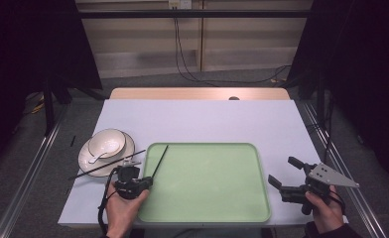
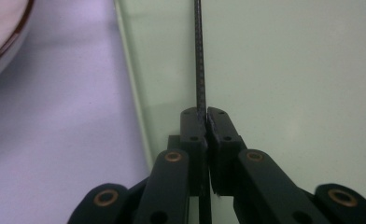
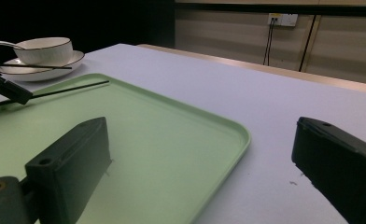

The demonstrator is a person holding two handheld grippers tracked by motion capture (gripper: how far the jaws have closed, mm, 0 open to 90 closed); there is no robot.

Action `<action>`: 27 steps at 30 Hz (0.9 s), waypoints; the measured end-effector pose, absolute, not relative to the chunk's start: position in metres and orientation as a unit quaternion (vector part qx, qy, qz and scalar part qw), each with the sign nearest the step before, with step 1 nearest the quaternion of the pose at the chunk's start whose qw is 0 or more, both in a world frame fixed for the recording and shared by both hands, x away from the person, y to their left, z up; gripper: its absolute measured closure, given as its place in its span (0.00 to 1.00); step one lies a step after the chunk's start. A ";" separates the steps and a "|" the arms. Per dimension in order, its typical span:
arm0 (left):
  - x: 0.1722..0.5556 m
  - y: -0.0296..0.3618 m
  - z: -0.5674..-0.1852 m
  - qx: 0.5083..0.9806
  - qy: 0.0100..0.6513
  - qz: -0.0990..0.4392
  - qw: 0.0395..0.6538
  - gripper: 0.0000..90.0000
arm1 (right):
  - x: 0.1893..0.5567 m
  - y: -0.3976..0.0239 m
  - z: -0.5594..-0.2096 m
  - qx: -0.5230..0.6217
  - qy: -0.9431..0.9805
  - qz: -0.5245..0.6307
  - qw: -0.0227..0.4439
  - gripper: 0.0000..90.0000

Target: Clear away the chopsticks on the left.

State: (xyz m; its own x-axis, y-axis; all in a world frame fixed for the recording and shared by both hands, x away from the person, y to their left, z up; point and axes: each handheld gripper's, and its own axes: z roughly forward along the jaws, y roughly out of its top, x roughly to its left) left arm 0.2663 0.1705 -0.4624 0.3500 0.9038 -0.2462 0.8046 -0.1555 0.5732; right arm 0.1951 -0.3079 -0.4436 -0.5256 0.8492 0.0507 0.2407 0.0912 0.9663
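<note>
Two chopsticks are in play, and the far one lies across the plate beside the bowl and spoon, its left end hard to trace against the dark floor. In the left gripper view the plate is cut off at the corner, and the held chopstick runs out of the top edge. The left gripper has its jaws pressed together on that chopstick's near end, the stick slanting up over the left rim of the green tray. The left hand grips from below, forearm entering at the bottom edge. The right gripper stands with jaws wide apart and empty, just beside the tray's right edge, the right hand low at the table's near corner.
</note>
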 end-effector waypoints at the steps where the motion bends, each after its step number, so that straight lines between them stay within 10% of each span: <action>1: 0.267 0.170 -0.463 0.757 0.562 0.084 0.322 0.95 | 0.195 -0.308 -0.444 0.398 0.683 0.544 0.281 0.04; 15: 0.266 0.171 -0.463 0.768 0.545 0.076 0.329 0.89 | 0.195 -0.307 -0.444 0.395 0.686 0.544 0.280 0.04; 27: 0.254 0.183 -0.445 0.770 0.455 0.105 0.434 0.42 | 0.194 -0.307 -0.444 0.394 0.688 0.543 0.277 0.05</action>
